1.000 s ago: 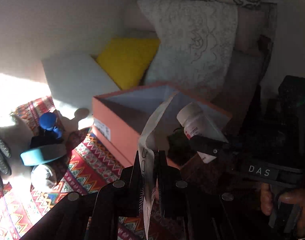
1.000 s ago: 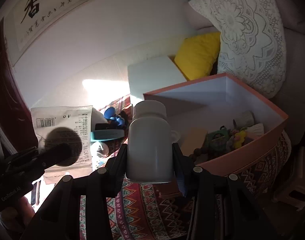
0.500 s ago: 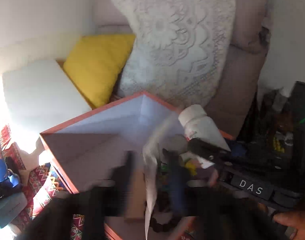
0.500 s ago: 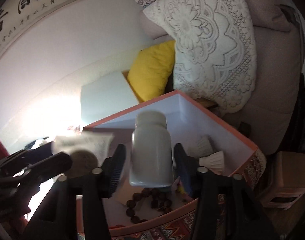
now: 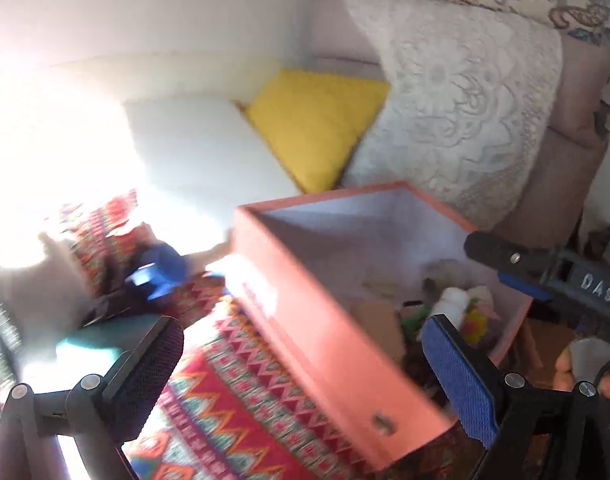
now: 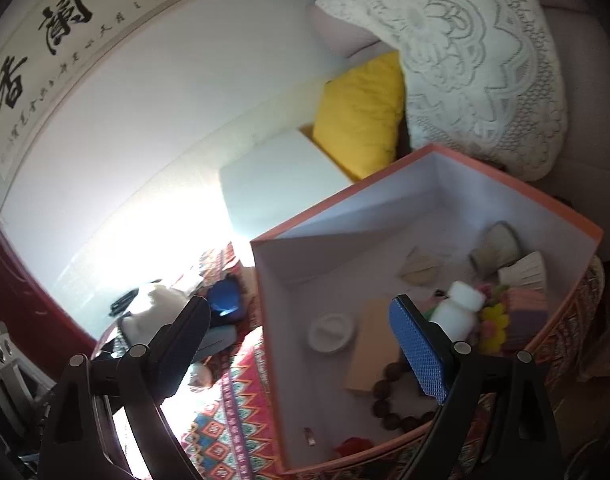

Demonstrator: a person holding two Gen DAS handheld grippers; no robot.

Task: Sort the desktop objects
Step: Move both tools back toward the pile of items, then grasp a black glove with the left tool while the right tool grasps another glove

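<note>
Hand-held grippers (image 5: pixel 305 364) (image 6: pixel 301 344), two, both empty.

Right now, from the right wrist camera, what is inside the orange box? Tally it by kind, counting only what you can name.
White bottle: 1
Round white lid: 1
Tan cardboard piece: 1
Brown bead bracelet: 1
Ribbed cone-shaped pieces: 2
Yellow flower toy: 1
Total: 7 in the orange box; the other bits are too small to name.
</note>
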